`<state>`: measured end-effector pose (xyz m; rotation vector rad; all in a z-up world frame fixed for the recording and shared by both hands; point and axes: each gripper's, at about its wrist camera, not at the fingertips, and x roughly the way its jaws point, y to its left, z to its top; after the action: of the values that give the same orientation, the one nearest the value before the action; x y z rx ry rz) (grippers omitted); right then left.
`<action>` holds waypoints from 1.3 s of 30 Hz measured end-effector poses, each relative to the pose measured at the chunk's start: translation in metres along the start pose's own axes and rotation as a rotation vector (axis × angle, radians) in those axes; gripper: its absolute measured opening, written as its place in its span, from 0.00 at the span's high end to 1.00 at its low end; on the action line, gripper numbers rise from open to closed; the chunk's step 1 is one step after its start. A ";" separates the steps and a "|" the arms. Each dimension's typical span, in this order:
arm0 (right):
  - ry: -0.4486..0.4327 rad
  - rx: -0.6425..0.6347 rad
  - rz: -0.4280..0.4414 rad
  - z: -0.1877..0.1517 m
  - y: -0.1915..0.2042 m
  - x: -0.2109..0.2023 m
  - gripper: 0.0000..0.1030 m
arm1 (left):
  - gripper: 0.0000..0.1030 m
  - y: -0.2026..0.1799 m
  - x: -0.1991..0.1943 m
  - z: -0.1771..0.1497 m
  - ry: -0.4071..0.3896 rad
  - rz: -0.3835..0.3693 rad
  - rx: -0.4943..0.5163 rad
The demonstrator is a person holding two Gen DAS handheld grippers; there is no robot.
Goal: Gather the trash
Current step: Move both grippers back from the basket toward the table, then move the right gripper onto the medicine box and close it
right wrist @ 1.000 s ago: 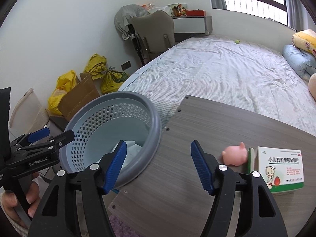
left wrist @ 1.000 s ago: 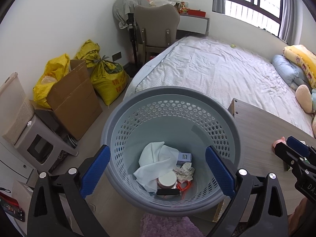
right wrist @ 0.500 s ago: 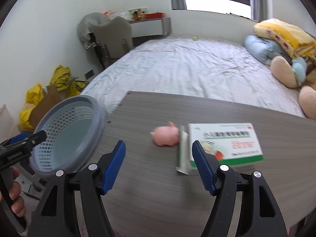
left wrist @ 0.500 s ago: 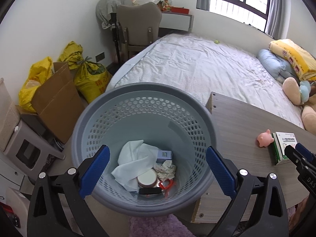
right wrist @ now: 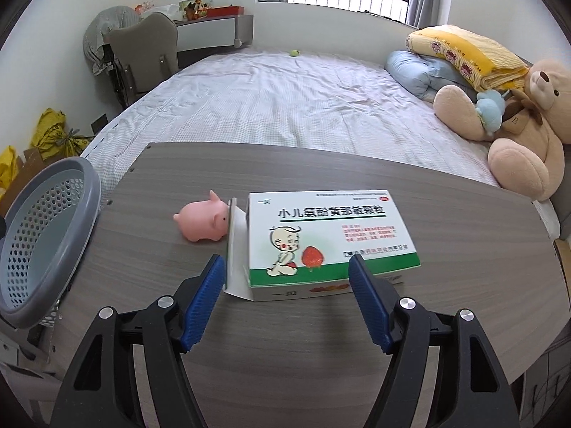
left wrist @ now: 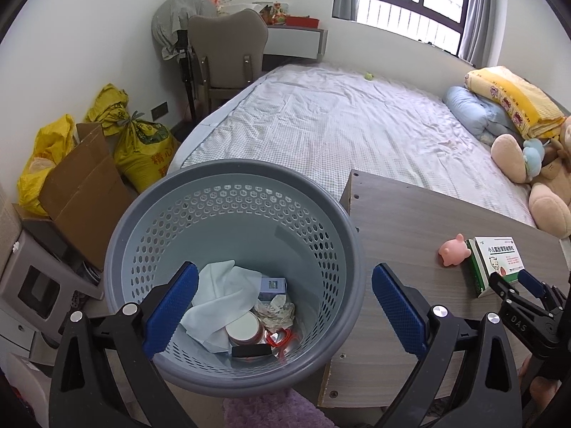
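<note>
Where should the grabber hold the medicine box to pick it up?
Probably across the two short ends of the box, coming from the near side where the right gripper waits open. The box lies flat, its left flap stands open beside the pig, so pinch behind that flap.

A box point(right wrist: 332, 239) is lying on the table point(right wrist: 321, 339), with a pig point(right wrist: 203, 223) touching its left end. The basket point(left wrist: 232, 185) is standing left of the table, holding a cloth point(left wrist: 217, 299), and the bed point(right wrist: 285, 107) is lying far behind.
</note>
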<state>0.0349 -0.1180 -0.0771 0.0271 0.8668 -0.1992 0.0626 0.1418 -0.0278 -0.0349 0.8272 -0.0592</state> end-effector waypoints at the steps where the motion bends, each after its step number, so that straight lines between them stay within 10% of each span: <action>1: 0.001 -0.008 0.001 0.000 0.003 0.001 0.33 | 0.07 0.000 0.000 -0.001 0.002 0.000 -0.001; 16: 0.015 -0.069 -0.128 0.001 0.013 0.022 0.32 | 0.07 -0.002 0.001 -0.003 0.017 -0.005 0.001; 39: 0.009 0.176 -0.242 -0.031 -0.127 -0.011 0.32 | 0.07 -0.075 0.005 -0.007 0.043 -0.075 0.126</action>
<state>-0.0190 -0.2375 -0.0817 0.0872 0.8583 -0.5025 0.0583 0.0668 -0.0319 0.0541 0.8636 -0.1827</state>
